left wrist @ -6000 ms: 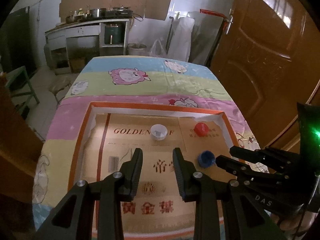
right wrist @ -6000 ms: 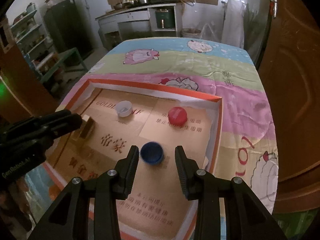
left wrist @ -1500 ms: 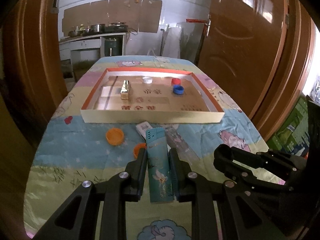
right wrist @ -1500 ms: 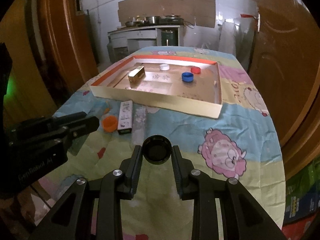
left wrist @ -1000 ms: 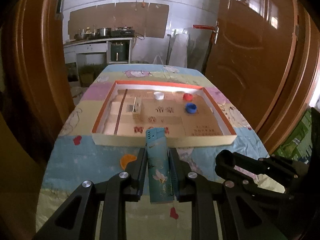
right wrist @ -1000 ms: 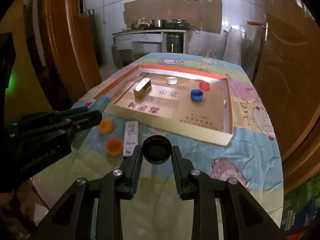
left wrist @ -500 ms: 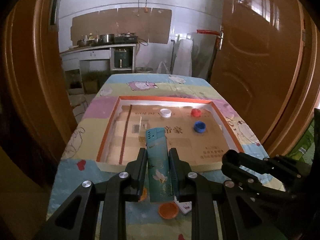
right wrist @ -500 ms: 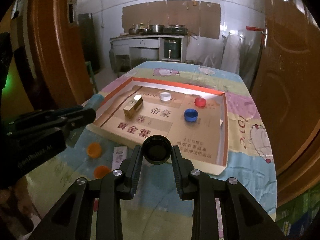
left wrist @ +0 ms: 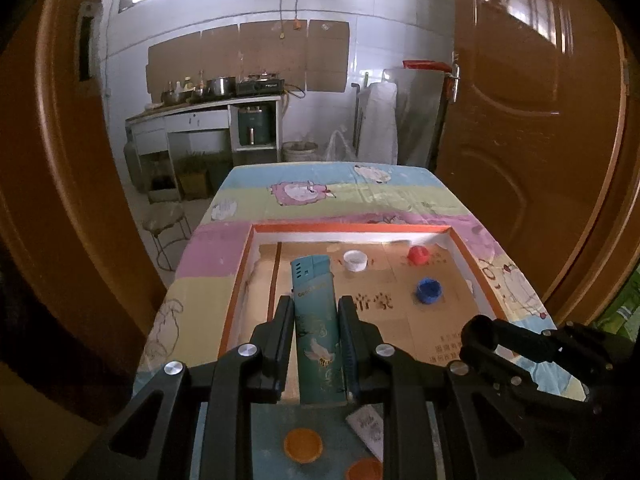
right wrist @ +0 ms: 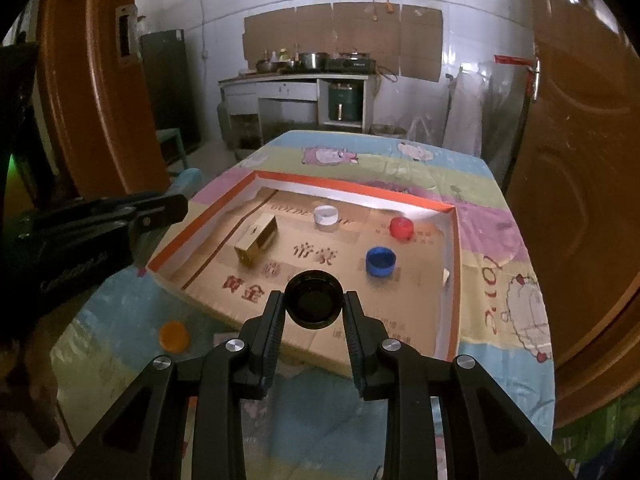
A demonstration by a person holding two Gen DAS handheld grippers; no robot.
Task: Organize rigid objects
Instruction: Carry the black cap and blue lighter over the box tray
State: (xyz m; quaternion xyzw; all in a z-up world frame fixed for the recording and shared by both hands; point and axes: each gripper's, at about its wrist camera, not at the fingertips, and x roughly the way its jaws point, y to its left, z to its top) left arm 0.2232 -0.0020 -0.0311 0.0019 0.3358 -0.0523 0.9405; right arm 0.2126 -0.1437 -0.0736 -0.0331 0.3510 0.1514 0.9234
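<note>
I am holding my left tool point(left wrist: 316, 312) pinched on a teal lighter point(left wrist: 318, 328), its two fingers pressing the lighter's long sides while the lighter's top end is sticking out ahead of the fingertips. The lighter is hanging above the near left part of the cardboard tray point(left wrist: 472, 256), which is lying on the surface covered with a cartoon-sheep cloth point(left wrist: 360, 196).

I am holding my right tool point(right wrist: 314, 304) pinched on a black cap point(right wrist: 314, 300), the cap's open side facing the camera and the fingertips gripping it at either side. It is hovering over the near edge of the tray.

Inside the tray a white cap point(right wrist: 326, 214) is sitting toward the far wall, a red cap point(right wrist: 401, 227) is sitting to its right, and a blue cap point(right wrist: 381, 261) is lying nearer to me, apart from both. A small gold box point(right wrist: 256, 240) is resting on the left part of the tray floor, well apart from the caps.

Outside the tray, on the cloth near me, an orange cap point(right wrist: 174, 335) is lying to the left; the left wrist view is showing two orange caps point(left wrist: 303, 445) below my tool, with a small white packet point(left wrist: 368, 426) just beside them.
</note>
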